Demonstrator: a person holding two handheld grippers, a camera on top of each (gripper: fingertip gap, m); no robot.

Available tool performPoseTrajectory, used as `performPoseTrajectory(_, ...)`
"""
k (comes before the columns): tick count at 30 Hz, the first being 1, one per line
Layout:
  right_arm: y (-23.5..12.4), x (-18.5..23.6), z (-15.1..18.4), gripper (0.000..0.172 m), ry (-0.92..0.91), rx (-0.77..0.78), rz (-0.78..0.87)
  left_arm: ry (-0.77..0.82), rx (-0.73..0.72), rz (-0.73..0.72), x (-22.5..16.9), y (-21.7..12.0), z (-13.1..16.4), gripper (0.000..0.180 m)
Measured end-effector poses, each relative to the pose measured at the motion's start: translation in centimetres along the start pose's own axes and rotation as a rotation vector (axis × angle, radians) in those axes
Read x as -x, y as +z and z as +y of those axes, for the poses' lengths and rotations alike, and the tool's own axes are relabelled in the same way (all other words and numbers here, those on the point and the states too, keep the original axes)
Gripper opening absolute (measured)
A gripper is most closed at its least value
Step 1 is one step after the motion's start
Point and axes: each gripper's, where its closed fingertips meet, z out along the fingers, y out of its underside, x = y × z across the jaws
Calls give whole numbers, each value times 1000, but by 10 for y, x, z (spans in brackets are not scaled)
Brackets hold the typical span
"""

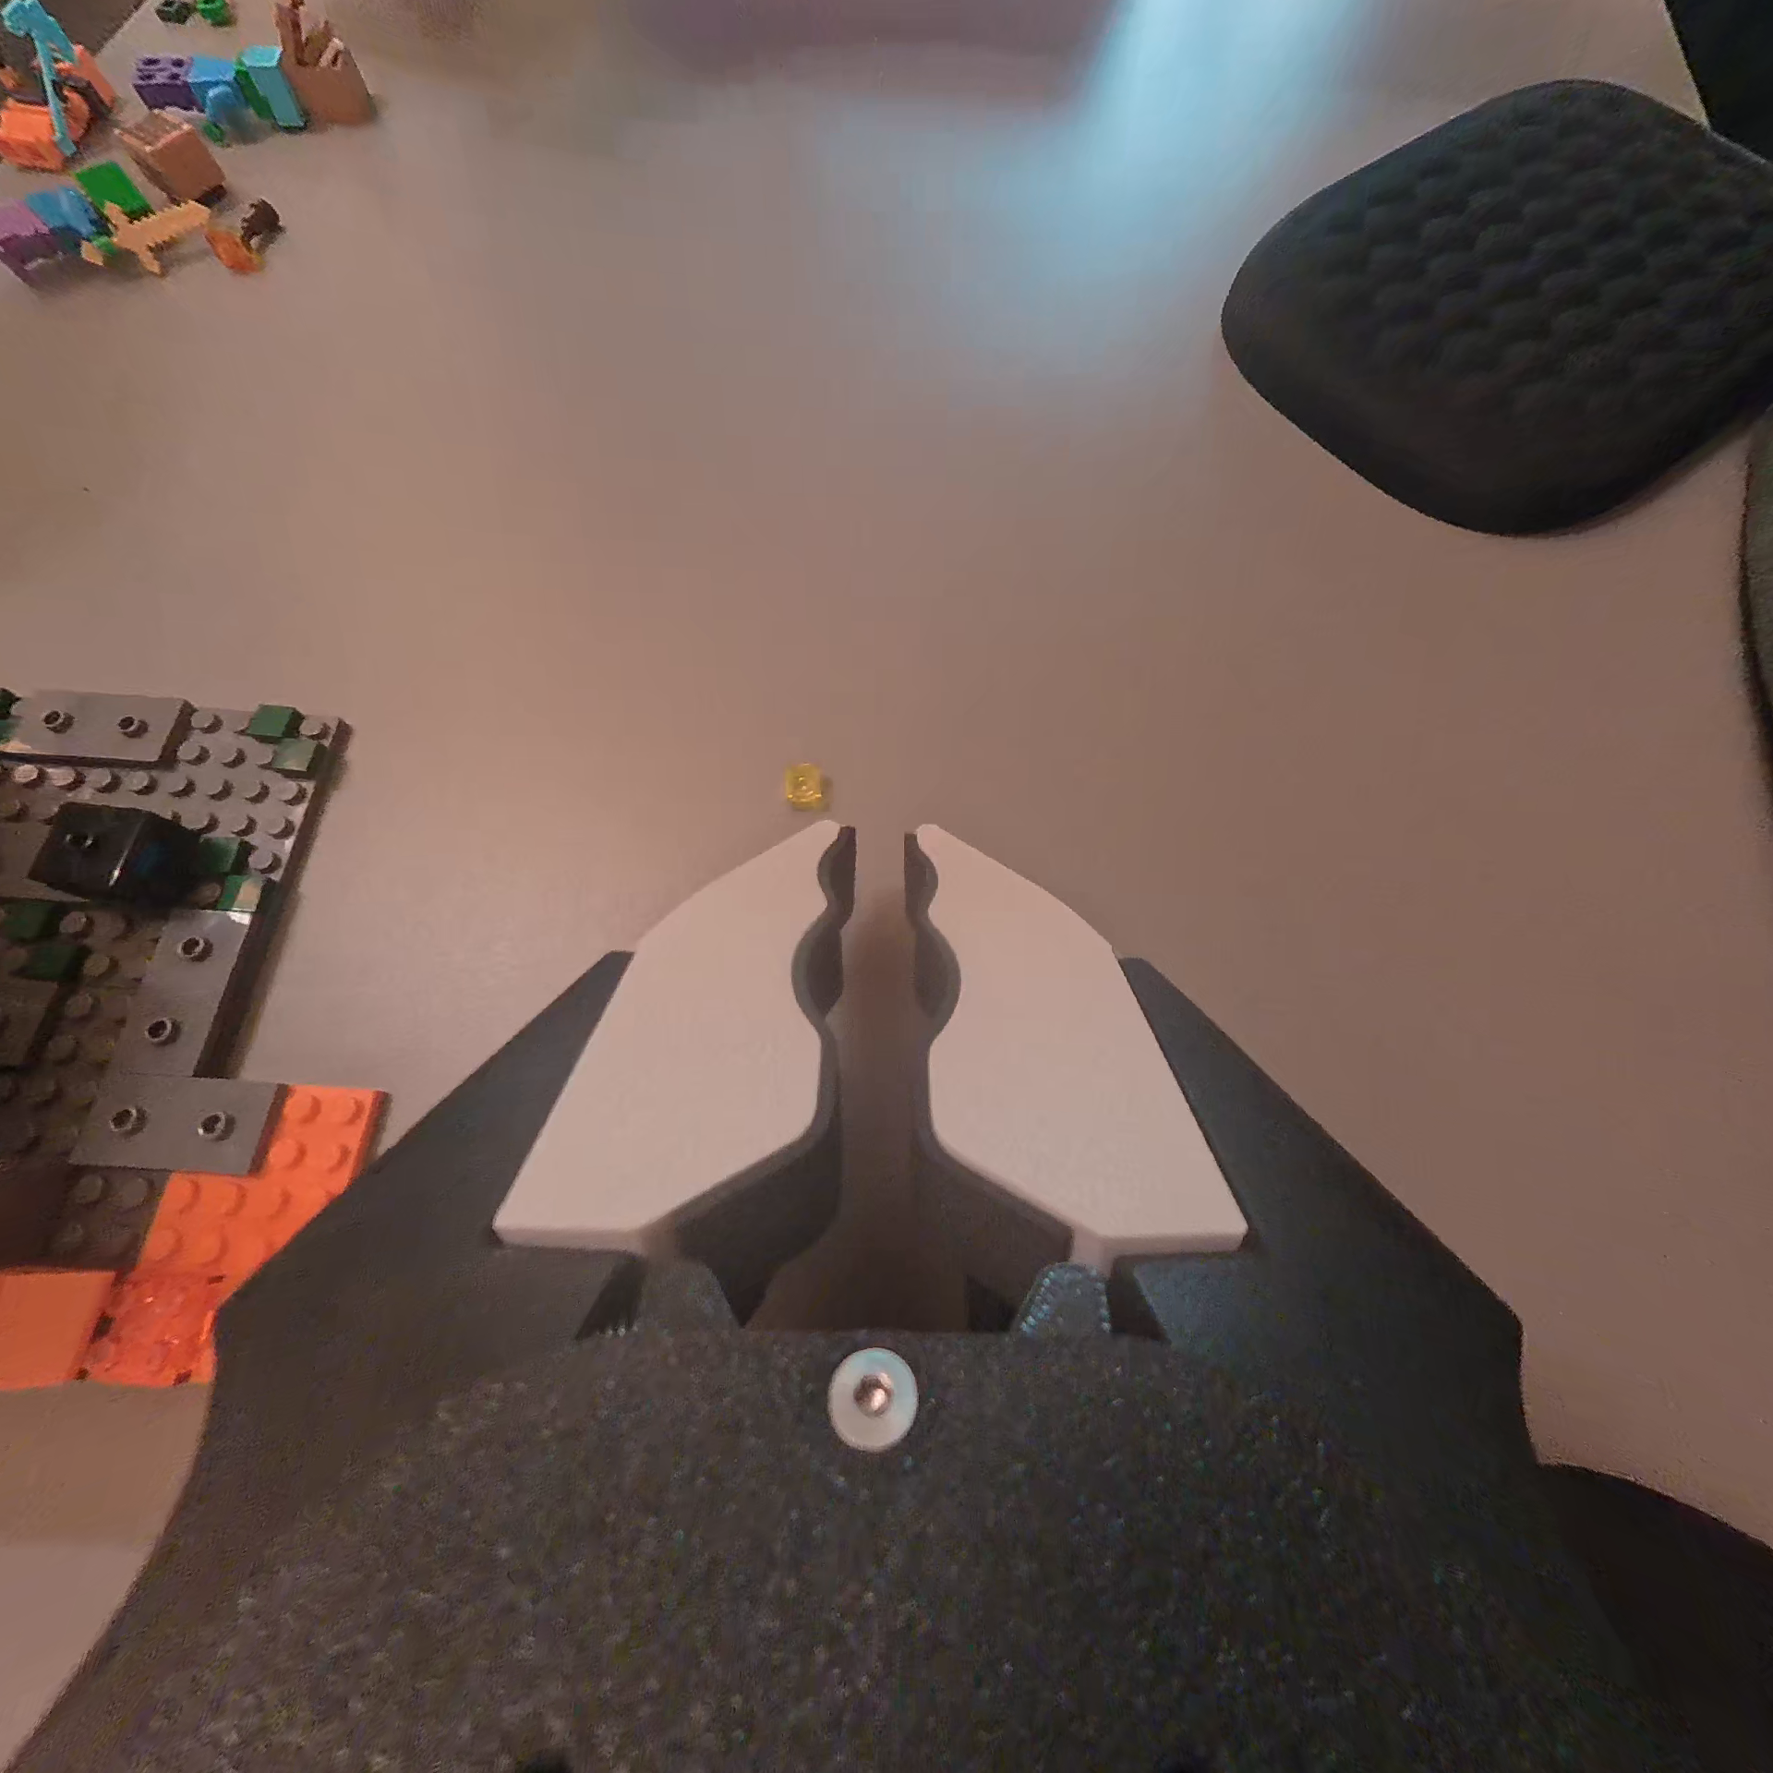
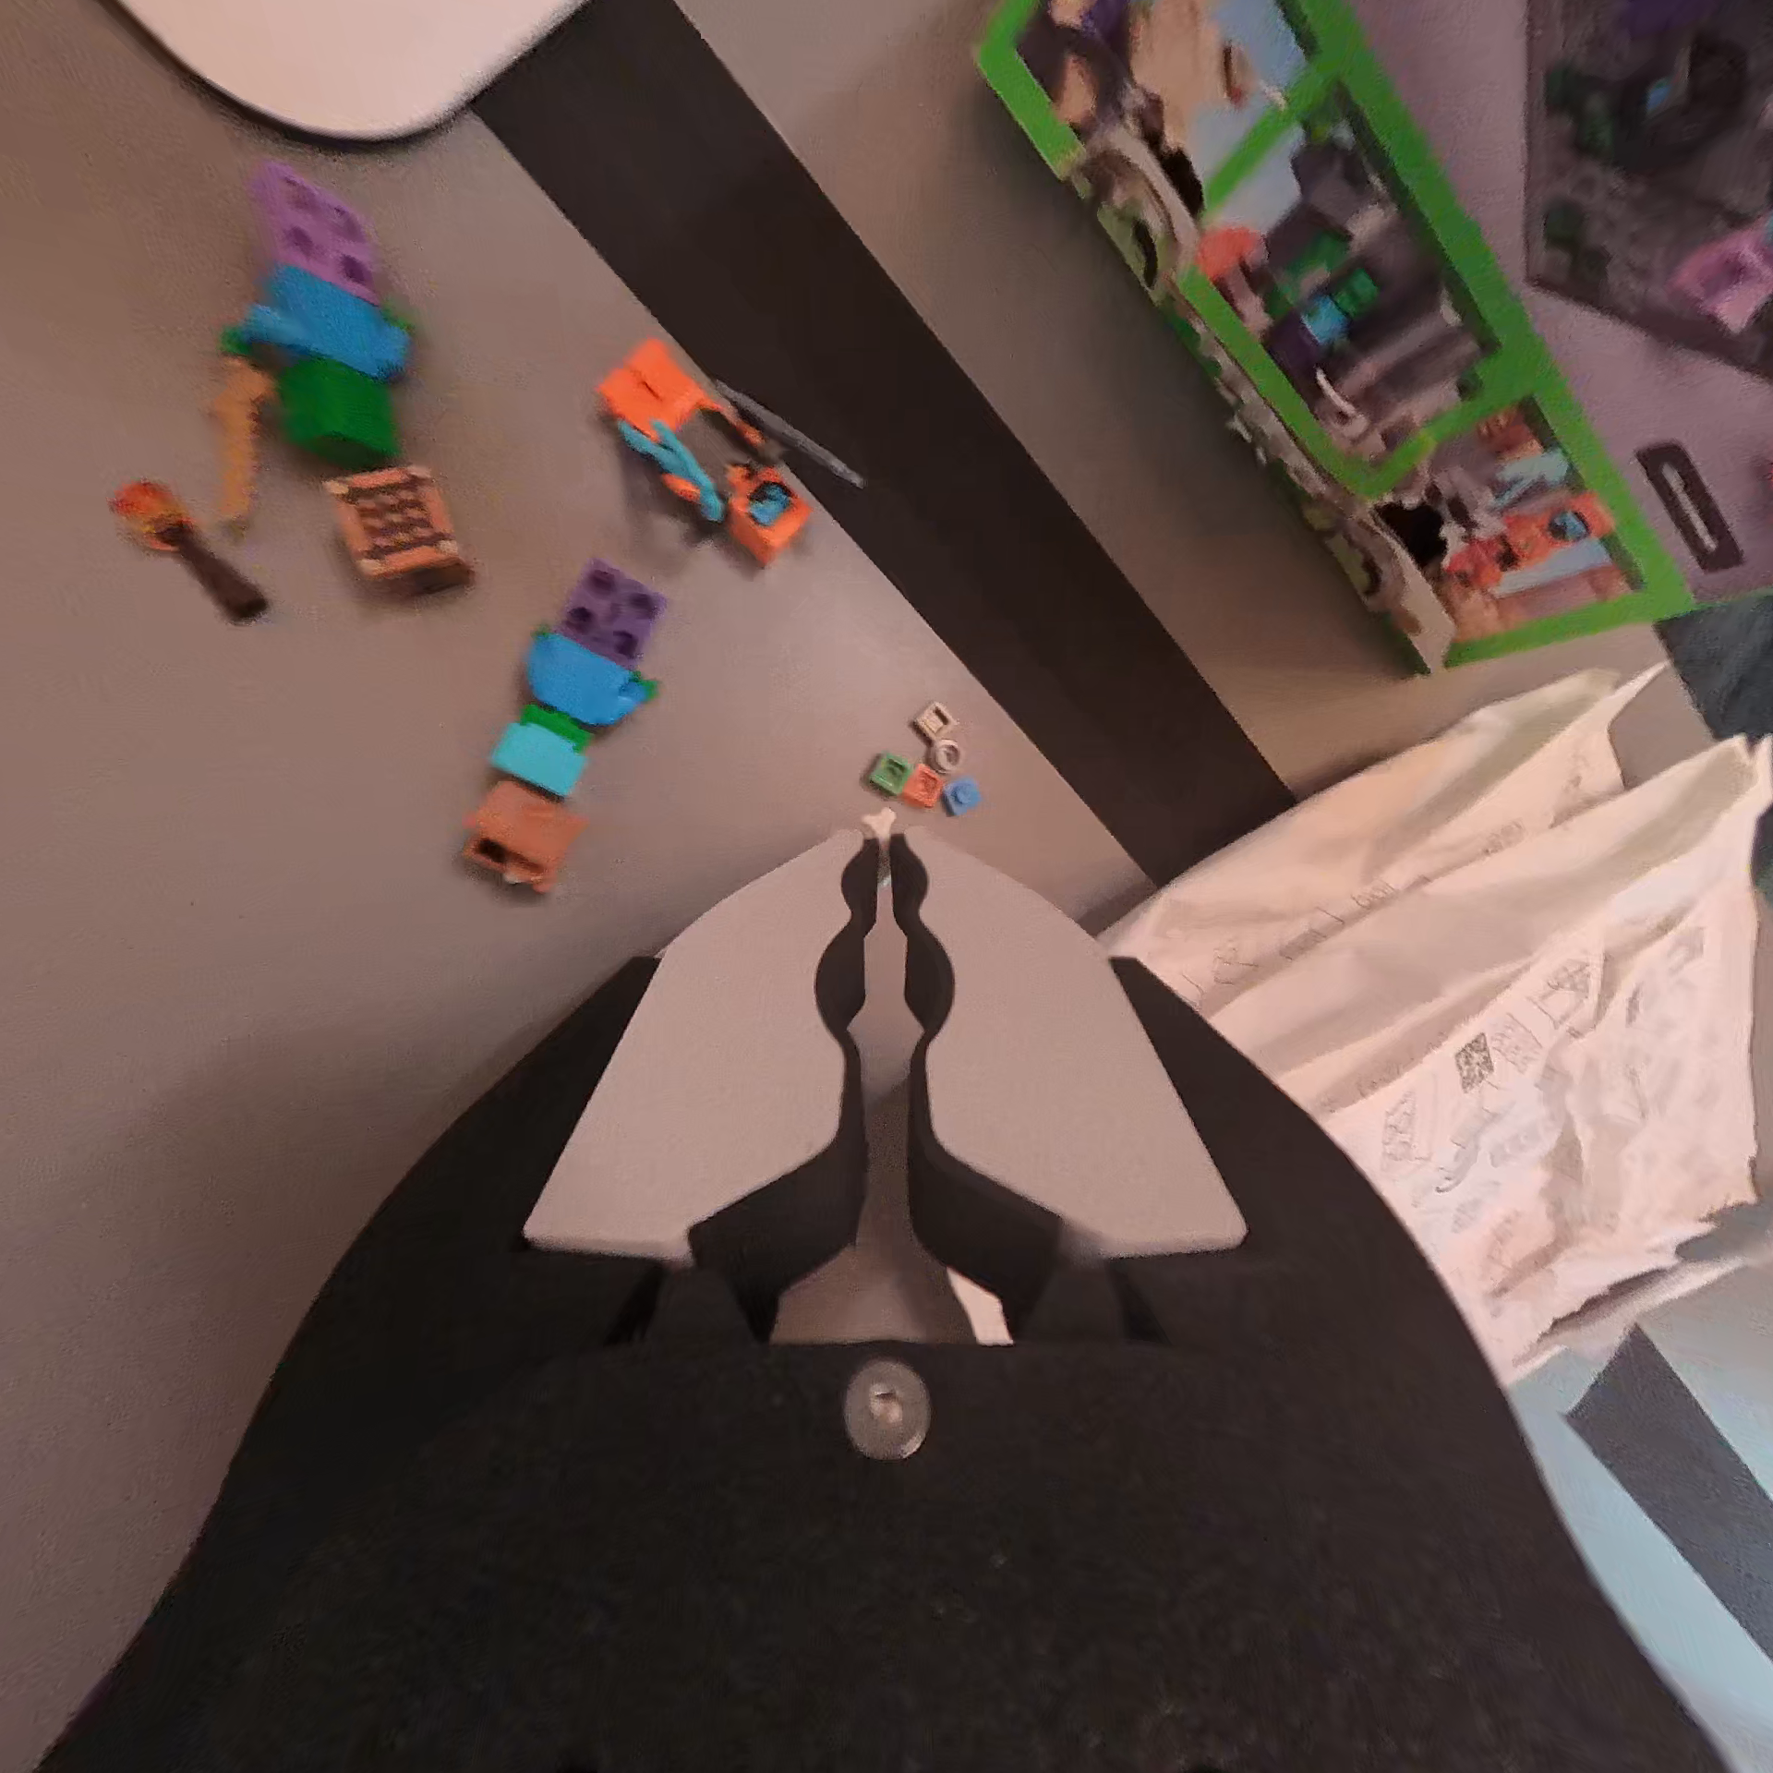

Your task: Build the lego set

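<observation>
Dim warm light, motion-blurred edges (wide-angle warp).

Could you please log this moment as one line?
left claw: open, beside yellow stud | right claw: shut on small white piece

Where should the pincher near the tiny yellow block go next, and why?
Probably a small nudge forward and to its left. The left gripper is open with nothing between its fingers, and the yellow block lies on the table just past its left fingertip.
</observation>
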Motion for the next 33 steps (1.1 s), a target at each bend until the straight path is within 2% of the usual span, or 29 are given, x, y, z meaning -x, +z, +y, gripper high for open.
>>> performPoseTrajectory(5,17,-10,11,2,28,86,27,-2,0,4,0,0,0,9)
performPoseTrajectory(9,23,-12,12,4,47,84,21,-4,3,5,0,0,1,10)
performPoseTrajectory(13,20,-12,6,7,77,35,9,-5,2,5,0,0,2,9)
performPoseTrajectory(16,1,2,-19,7,92,-91,-33,-6,1,6,0,1,2,9)
performPoseTrajectory(19,-30,59,-54,8,2,-244,-163,-6,3,6,1,1,2,9)
performPoseTrajectory(22,-57,154,-77,15,-156,-337,-347,-5,4,4,1,1,2,9)
performPoseTrajectory(25,-70,251,-75,20,-344,-356,-507,0,4,-1,1,0,1,9)
performPoseTrajectory(27,-73,302,-68,19,-429,-355,-591,4,4,-5,1,0,1,9)
performPoseTrajectory(29,-73,334,-64,17,-475,-342,-645,5,5,-7,1,0,1,10)
performPoseTrajectory(33,-66,360,-61,15,-532,-319,-677,12,6,-12,1,-1,0,10)
